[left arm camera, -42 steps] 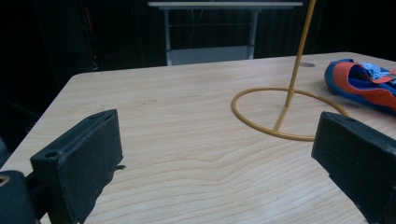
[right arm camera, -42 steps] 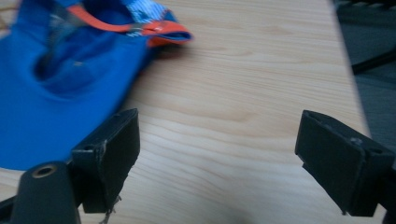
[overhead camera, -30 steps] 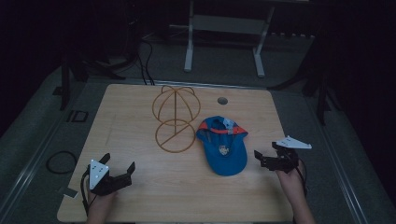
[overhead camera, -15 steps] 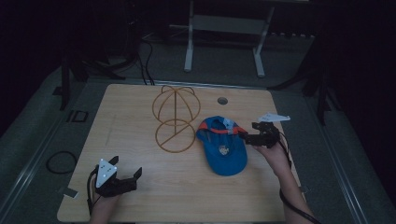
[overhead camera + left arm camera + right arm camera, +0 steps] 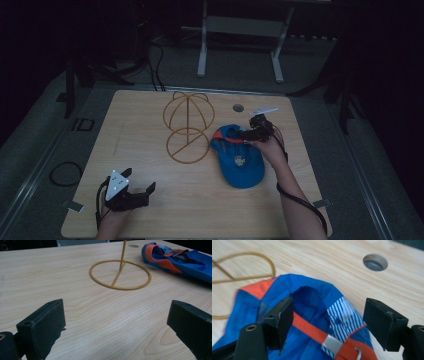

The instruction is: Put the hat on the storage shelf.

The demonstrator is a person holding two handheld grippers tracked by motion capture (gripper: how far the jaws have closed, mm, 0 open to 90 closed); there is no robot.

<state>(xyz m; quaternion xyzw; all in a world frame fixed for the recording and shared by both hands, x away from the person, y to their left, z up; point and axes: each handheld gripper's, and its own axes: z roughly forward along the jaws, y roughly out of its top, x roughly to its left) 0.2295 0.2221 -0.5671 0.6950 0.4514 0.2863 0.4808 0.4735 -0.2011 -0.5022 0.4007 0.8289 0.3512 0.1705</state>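
Right gripper [image 5: 248, 134], jaws wide but lately narrowing, straddles the back of the cap [image 5: 238, 157]. Wire stand [image 5: 187, 125] at cap's nine o'clock. Left gripper [image 5: 136, 192] wide, empty.

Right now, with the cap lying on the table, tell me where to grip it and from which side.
Grip the cap at its back rim, by the orange strap with its metal buckle. Come from the far end, where the right gripper is with its jaws open astride that rim. The opening there leaves a thin, raised fabric edge that one jaw can slip inside; the flat brim at the near end probably offers less purchase.
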